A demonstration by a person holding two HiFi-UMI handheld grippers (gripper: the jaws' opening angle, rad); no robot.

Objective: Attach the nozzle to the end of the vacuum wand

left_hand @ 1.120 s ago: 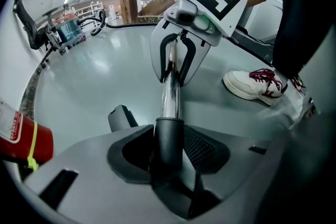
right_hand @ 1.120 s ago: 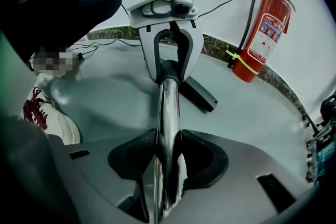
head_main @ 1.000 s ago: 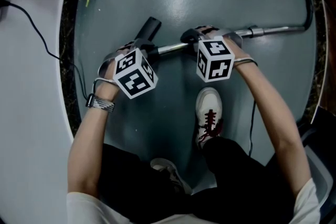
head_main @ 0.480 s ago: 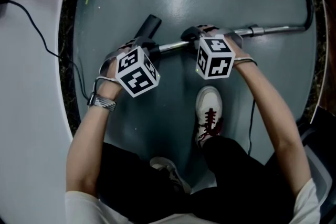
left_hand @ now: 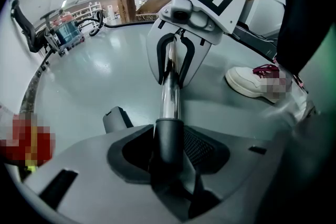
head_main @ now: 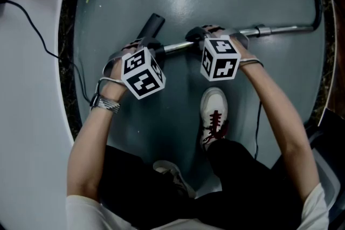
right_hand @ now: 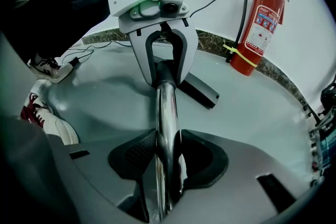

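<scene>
Bracing both parts, apparently for the push, the left tongs (left_hand: 169,150) clamp the black nozzle (head_main: 153,26) by its collar — where the vacuum wand (left_hand: 170,96) enters — and the right tongs (right_hand: 167,161) clamp that wand.

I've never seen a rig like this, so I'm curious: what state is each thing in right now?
Left gripper: shut on nozzle.
Right gripper: shut on wand.
Nozzle: neck slid over the wand's end; locked or not, can't tell.
Wand: roughly level, spanning both grippers.
Extinguisher: upright by the wall.
</scene>
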